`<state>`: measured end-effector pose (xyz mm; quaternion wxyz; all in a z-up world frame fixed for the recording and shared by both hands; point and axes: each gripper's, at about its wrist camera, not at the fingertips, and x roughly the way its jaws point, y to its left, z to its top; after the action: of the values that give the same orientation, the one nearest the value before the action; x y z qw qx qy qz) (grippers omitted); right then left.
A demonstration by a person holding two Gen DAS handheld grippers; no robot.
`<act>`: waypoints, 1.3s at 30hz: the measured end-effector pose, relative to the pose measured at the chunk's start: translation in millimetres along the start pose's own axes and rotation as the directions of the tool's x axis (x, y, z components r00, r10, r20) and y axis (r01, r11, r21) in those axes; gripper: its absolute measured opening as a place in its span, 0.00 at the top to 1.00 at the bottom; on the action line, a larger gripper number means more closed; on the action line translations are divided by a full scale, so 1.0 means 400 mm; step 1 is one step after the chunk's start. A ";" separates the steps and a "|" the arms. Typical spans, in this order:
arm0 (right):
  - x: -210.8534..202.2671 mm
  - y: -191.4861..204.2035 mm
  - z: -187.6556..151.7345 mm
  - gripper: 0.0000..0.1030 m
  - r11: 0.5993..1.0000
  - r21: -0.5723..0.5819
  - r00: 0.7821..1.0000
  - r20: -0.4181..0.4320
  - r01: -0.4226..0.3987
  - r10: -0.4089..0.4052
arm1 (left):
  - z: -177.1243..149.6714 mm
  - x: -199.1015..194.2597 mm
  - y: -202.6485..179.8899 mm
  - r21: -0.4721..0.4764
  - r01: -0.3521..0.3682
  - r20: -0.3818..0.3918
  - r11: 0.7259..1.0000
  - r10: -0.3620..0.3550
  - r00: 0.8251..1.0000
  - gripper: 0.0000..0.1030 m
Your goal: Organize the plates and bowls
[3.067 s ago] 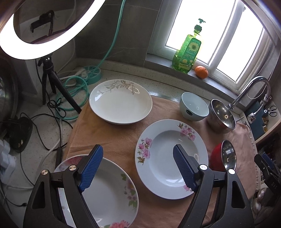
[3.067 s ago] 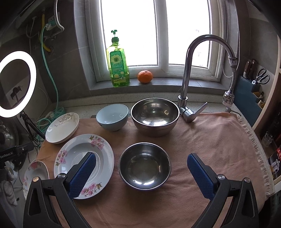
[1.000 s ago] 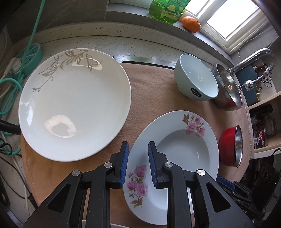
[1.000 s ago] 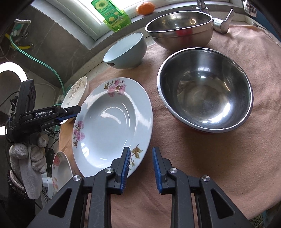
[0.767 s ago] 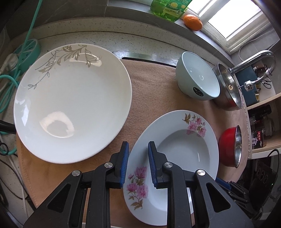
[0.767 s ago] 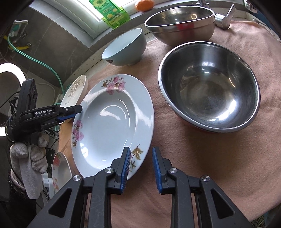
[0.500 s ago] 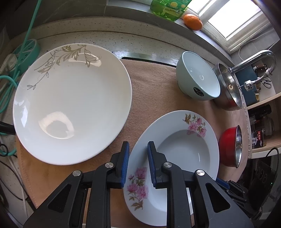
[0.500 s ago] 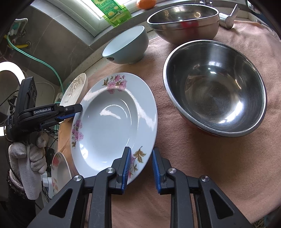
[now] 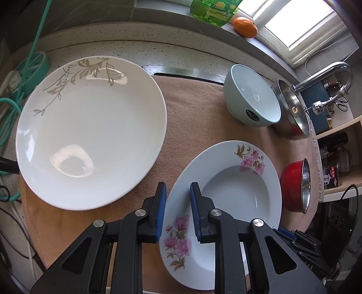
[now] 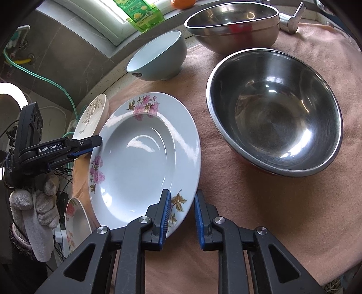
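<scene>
A deep white plate with pink flowers [image 9: 235, 194] [image 10: 144, 162] sits tilted above the tan cloth. My left gripper [image 9: 177, 194] is shut on its left rim; it also shows in the right wrist view [image 10: 95, 141]. My right gripper [image 10: 181, 200] is shut on its near rim. A large white plate with a grey leaf pattern [image 9: 90, 129] [image 10: 92, 115] lies left of it. A pale blue bowl [image 9: 253, 101] [image 10: 158, 58] stands behind. A steel bowl with a red outside [image 9: 296, 185] [image 10: 273, 110] sits right of the flowered plate.
A bigger steel bowl [image 9: 291, 113] [image 10: 233, 22] stands by the tap [image 9: 323, 74]. Another flowered plate [image 10: 77, 224] lies at the near left. A green soap bottle [image 9: 212, 9] and an orange [image 9: 245, 27] sit on the sill. Cables and a teal hose [image 9: 13, 90] lie left.
Both grippers went from wide open to shut on the flowered plate's rim. Over the last second the plate has been lifted and tilted slightly and moved a little toward the leaf-pattern plate.
</scene>
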<state>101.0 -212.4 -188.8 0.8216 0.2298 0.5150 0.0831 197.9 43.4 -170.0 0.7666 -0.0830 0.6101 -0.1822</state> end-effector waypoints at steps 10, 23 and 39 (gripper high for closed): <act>-0.003 -0.011 0.003 0.82 1.000 0.021 1.000 -0.019 0.011 -0.011 | -0.021 -0.007 -0.002 -0.018 0.029 -0.004 0.999 -0.029 1.000 0.81; -0.008 -0.013 -0.014 0.81 0.999 0.023 0.999 -0.027 0.027 -0.026 | -0.066 -0.007 -0.025 -0.024 0.042 -0.012 0.999 -0.042 0.999 0.81; -0.036 -0.045 -0.057 0.81 0.999 0.014 0.998 -0.041 0.038 -0.037 | -0.146 -0.014 -0.045 -0.049 0.045 -0.016 0.998 -0.046 0.999 0.81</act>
<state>72.5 -226.8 -193.7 0.8106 0.2245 0.5365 0.0684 137.4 34.3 -172.8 0.7547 -0.1137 0.6190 -0.1855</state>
